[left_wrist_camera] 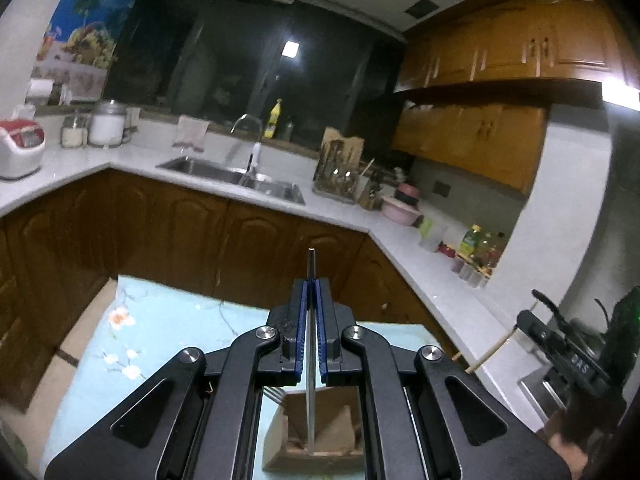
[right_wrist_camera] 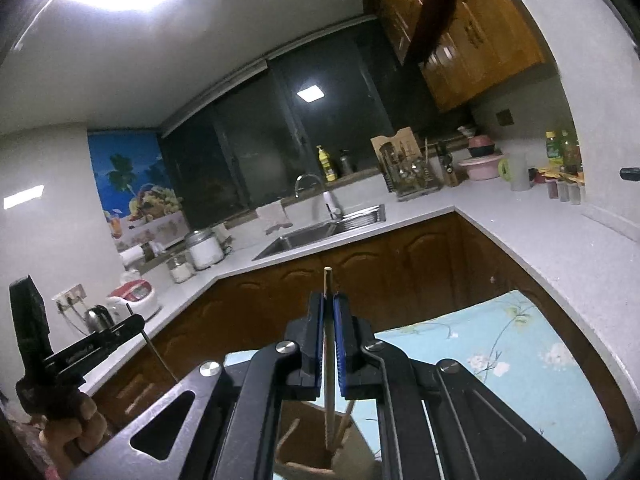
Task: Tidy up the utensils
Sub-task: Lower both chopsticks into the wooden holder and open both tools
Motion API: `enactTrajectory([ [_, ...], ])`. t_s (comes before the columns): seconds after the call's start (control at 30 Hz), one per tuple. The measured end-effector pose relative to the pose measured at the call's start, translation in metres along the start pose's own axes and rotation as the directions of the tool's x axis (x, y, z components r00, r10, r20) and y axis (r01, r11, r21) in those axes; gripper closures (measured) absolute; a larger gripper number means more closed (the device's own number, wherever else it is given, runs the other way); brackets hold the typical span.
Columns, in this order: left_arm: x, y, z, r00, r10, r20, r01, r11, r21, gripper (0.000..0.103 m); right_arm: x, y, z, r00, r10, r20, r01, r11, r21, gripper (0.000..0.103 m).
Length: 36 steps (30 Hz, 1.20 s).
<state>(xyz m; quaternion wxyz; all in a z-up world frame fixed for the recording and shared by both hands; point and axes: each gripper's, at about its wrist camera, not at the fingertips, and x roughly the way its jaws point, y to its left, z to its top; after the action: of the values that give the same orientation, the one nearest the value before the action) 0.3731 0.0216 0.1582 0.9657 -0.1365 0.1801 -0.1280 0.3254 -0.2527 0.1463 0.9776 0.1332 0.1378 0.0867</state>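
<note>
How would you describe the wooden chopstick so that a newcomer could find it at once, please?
Start at the floral blue tablecloth and find the brown divided holder on it. The wooden chopstick stands there, clamped by the right tongs; unlike the metal chopstick, it is pale wood.

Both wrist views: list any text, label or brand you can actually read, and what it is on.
None reads with certainty.
White lettering on the right gripper body, left wrist view: inverted and blurred, unreadable.
White lettering on the left gripper body, right wrist view: too small and blurred.
Labels on the yellow bottle and the green-labelled bottle: too small.
</note>
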Motion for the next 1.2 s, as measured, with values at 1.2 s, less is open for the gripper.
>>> enactTrajectory([
  [1.2,0.047,0.021,-0.09,0.997,0.041,-0.059,-0.045,0.996,-0.082,0.098,0.045,-0.016,-0.066,0.989,-0.004,-0.148,0.005,1.0,0.008,0.097],
])
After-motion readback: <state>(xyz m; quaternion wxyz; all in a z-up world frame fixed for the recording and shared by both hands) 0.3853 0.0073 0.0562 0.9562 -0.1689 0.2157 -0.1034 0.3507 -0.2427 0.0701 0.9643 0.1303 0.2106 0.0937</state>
